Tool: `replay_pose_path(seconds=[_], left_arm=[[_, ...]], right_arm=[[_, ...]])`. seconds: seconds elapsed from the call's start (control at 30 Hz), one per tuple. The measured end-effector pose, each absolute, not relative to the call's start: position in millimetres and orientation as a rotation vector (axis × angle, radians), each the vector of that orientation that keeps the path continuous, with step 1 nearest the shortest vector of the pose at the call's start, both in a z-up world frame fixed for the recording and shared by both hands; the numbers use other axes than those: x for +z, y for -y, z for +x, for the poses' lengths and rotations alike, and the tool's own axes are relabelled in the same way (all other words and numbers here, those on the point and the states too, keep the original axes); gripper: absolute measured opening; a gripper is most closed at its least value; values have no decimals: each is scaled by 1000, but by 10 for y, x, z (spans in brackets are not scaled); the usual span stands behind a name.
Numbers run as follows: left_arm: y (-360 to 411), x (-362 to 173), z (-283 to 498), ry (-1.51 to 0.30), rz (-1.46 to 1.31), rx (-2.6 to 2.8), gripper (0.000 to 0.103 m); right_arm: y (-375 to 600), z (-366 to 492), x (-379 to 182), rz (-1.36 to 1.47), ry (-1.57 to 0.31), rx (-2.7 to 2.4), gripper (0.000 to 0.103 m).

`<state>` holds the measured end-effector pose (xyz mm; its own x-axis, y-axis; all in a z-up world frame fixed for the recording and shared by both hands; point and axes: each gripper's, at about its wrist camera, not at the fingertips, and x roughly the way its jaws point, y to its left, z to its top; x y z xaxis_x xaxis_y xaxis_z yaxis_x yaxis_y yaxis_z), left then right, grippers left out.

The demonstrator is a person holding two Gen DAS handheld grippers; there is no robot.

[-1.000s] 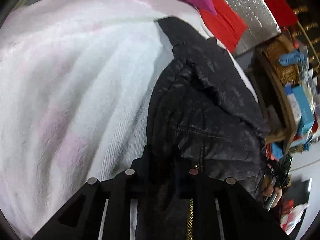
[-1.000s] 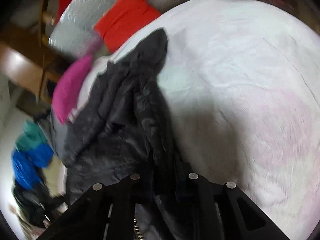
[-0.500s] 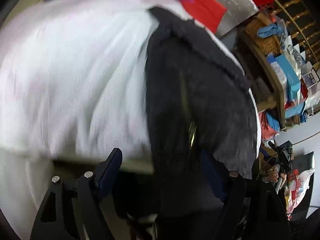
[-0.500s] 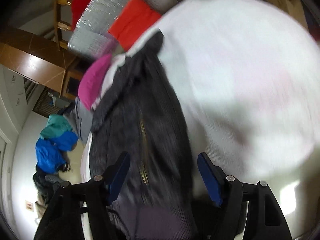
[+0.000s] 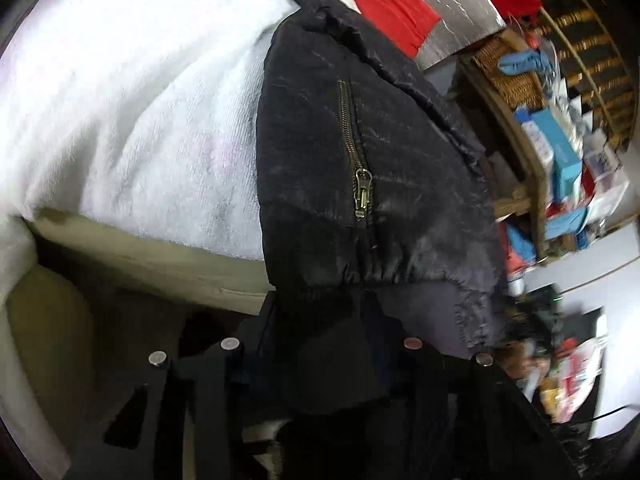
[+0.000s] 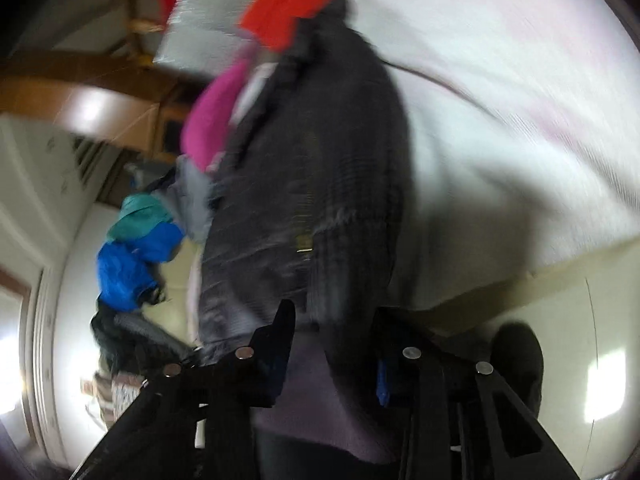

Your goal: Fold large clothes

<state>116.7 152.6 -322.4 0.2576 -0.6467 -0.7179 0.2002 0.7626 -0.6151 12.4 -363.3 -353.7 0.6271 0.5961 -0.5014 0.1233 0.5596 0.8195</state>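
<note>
A black padded jacket lies lengthwise on a bed under a white fleece blanket. Its gathered hem hangs over the bed's near edge, and a brass zipper pull shows on the front. My left gripper has the hem's left part bunched between its closing jaws, and the fabric fills the gap. In the blurred right wrist view, the jacket runs down to my right gripper. Those jaws are also closing, with the hem and its lilac lining between them.
A red cloth and a pink garment lie at the bed's far end. A cluttered wooden shelf stands to the right. Blue and teal clothes are piled on the floor to the left. The bed's cream side faces me.
Both grippers let go of the crumpled jacket, opened wide and drew back to the bed's near edge. They have now closed on the hem, and the jacket lies stretched out flatter.
</note>
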Motion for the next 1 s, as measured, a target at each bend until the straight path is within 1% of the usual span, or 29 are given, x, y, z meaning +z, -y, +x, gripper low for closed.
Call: replay_pose_path(seconds=[0.03, 0.07, 0.13, 0.17, 0.2, 0.27, 0.3, 0.33, 0.37, 0.4, 0.43, 0.47, 0.5, 0.63, 0.73, 0.87, 1.0], left_arm=[[-1515, -3237, 1157, -1185, -447, -605, 40], [-1505, -3273, 1151, -1200, -455, -601, 41], [-1440, -3383, 1179, -1230, -478, -586, 50], [-1409, -3446, 1209, -1255, -497, -573, 60], [-1381, -3496, 1237, -1274, -518, -565, 63], [-1343, -3504, 1260, -1275, -549, -587, 62], [-1317, -3459, 1262, -1251, -556, -605, 61], [-1287, -3400, 1246, -1232, -552, -614, 60], [-1227, -3327, 1251, -1207, -536, -626, 53], [-1181, -3265, 1271, -1194, -514, -635, 40], [-1132, -3178, 1269, -1178, -470, -635, 33], [-1113, -3121, 1268, -1169, -453, -634, 20], [-1127, -3078, 1286, -1159, -456, -638, 13], [-1284, -2695, 1350, -1062, -514, -678, 11], [-1328, -2363, 1494, -999, -498, -683, 11], [-1265, -1914, 1945, -946, -481, -690, 11], [-1213, -1602, 2459, -893, -447, -680, 11]], right_arm=[[3640, 104, -3492, 954, -858, 340, 36], [3654, 106, -3484, 959, -854, 344, 39], [3700, 159, -3600, 999, -893, 330, 39], [3724, 198, -3702, 1025, -923, 307, 40], [3747, 236, -3809, 1044, -942, 284, 40], [3744, 317, -3974, 1088, -964, 262, 40], [3718, 343, -4022, 1104, -975, 255, 40], [3682, 356, -4001, 1079, -973, 253, 38], [3619, 359, -3914, 1019, -965, 248, 29], [3577, 355, -3811, 973, -954, 256, 23], [3551, 337, -3679, 940, -932, 272, 21], [3557, 306, -3575, 923, -905, 279, 18], [3577, 268, -3440, 911, -863, 292, 18], [3632, 264, -2918, 889, -721, 346, 17], [3606, 410, -2668, 877, -666, 371, 17], [3628, 732, -2409, 896, -594, 387, 17], [3764, 1268, -2152, 903, -522, 367, 17]])
